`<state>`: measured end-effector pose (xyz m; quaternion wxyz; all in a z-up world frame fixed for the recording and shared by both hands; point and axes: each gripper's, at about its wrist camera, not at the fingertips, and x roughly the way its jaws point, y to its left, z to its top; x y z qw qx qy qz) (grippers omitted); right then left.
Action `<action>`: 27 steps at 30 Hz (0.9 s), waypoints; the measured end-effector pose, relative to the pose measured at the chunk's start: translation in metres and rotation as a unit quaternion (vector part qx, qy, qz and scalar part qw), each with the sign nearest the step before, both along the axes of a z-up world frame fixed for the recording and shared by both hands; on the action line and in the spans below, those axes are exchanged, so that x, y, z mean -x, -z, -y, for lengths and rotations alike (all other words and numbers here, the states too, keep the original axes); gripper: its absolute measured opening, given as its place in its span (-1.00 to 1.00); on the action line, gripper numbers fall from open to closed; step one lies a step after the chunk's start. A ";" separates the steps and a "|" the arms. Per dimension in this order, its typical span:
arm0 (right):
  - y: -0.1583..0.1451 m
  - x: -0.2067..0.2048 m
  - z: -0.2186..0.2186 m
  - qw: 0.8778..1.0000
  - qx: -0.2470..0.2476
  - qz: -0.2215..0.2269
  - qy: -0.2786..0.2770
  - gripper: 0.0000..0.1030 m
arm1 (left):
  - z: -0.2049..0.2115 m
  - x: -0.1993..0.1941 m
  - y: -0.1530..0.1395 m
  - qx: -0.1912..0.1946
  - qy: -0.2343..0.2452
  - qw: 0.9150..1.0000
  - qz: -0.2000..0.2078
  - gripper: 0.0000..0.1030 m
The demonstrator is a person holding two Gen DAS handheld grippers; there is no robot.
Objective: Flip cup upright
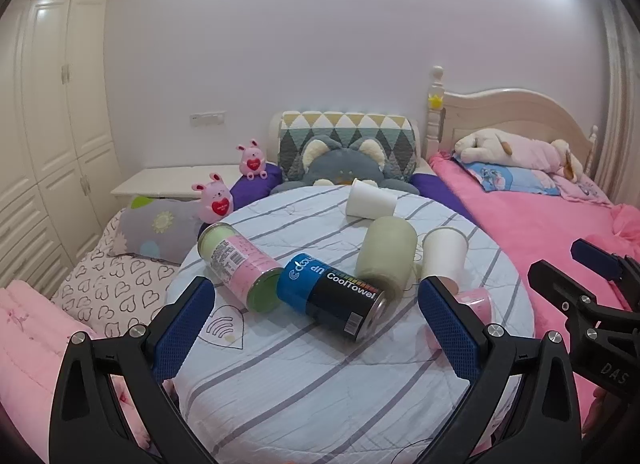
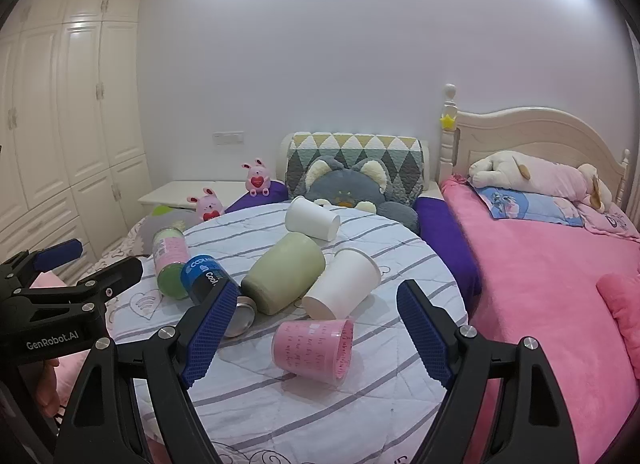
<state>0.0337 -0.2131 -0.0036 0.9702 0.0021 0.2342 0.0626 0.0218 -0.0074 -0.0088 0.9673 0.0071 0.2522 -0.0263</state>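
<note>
I am looking over a round bench (image 1: 320,364) draped in a striped cloth, with every container on it lying on its side. Going from the left in the left wrist view, I am seeing my left hand-held gripper (image 1: 316,320) hovering low over the near edge, its blue pads (image 1: 184,328) spread wide apart and gripping nothing. Just beyond its left pad, a pink-and-green labelled jar (image 1: 240,264) is lying on its side, its open end touching a blue and black CoolTowel can (image 1: 332,300) lying aslant beside it. Behind the can, a pale green frosted cup (image 1: 386,252) is lying tipped over, and a white paper cup (image 1: 370,200) is resting on its side at the far edge. To the right of the green cup, a second white paper cup (image 1: 444,254) is leaning against it.

In the right wrist view, I am holding my right hand-held gripper (image 2: 312,338) with its pads (image 2: 424,332) likewise wide apart, nothing between them touching. The pink cup (image 2: 314,348) is lying on its side on the bench between those open pads, near the front edge, its mouth facing right. It is sitting just in front of the second paper cup, apart from it. Further right, a pink bed (image 2: 540,284) is standing beside the bench.
</note>
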 end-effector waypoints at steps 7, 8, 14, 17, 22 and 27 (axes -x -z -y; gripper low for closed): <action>0.001 -0.006 -0.001 1.000 0.004 -0.006 -0.002 0.62 | -0.010 -0.007 0.002 0.002 -0.015 1.000 -0.007 0.99; 0.002 -0.008 -0.001 1.000 0.005 -0.008 -0.003 0.62 | -0.013 -0.009 0.003 0.003 -0.018 1.000 -0.009 0.99; 0.006 -0.023 -0.010 1.000 0.004 -0.019 -0.013 0.62 | -0.030 -0.021 0.010 0.005 -0.038 0.999 -0.022 0.99; 0.008 -0.037 -0.017 0.999 -0.002 -0.031 -0.019 0.62 | -0.038 -0.027 0.014 0.006 -0.046 0.999 -0.026 0.99; 0.015 -0.074 -0.028 0.995 -0.039 -0.084 -0.023 0.62 | -0.050 -0.041 0.021 0.007 -0.051 0.998 -0.034 0.99; 0.026 -0.113 -0.045 0.988 -0.076 -0.134 -0.030 0.62 | -0.060 -0.069 0.025 0.018 -0.049 0.998 -0.044 0.99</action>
